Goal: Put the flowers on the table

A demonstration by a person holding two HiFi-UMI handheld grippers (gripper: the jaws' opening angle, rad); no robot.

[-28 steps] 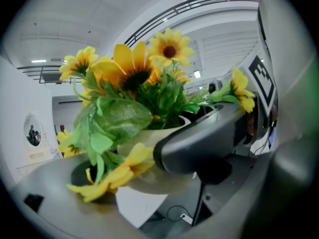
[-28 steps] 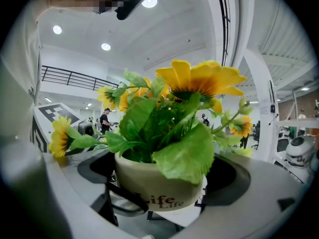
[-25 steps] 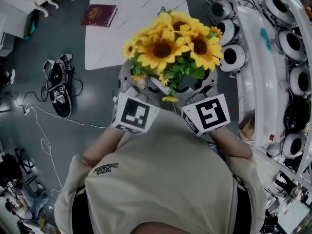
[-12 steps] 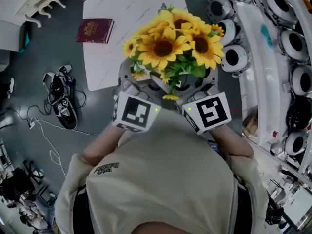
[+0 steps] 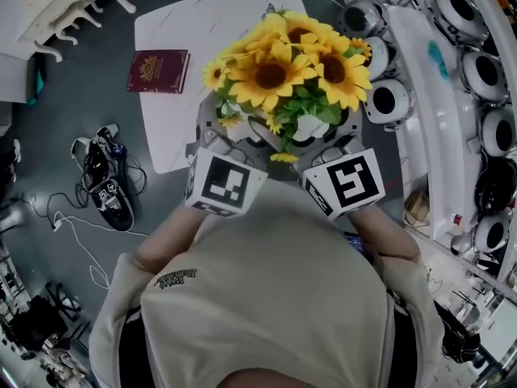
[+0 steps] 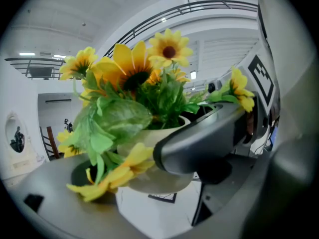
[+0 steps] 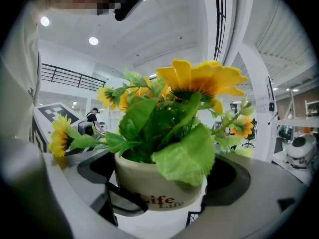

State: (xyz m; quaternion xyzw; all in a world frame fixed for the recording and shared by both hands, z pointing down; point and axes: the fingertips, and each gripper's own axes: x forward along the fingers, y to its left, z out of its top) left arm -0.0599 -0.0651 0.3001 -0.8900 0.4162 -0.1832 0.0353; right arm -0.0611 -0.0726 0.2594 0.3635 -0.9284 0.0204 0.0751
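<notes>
Head view: a bunch of yellow sunflowers with green leaves [image 5: 283, 75] stands in a cream ceramic pot [image 5: 309, 128], carried in front of the person's chest. The left gripper [image 5: 220, 140] and right gripper [image 5: 339, 136] flank the pot. Beyond the bouquet lies the white marble-patterned table [image 5: 218, 23], with a dark red book [image 5: 158, 71] near the table's left edge. A pair of black shoes [image 5: 101, 176] sits on the grey floor, off the table's left side. The pot is in the air and not on the table.

Left gripper view: the pot [image 6: 149, 138] sits between the left gripper's [image 6: 149, 173] jaws, which are drawn in narrow around it. A dark curved piece crosses the pot's right side and hides that contact. White tabletop [image 6: 139, 213] shows below the pot.

Right gripper view: the right gripper [image 7: 159, 183] has its jaws closed on the pot [image 7: 159, 190], a dark pad against each side, red lettering facing the camera.

By my judgement, pickup and carry are done. Left to do: reach over the table, lower the pot upright, and release.
</notes>
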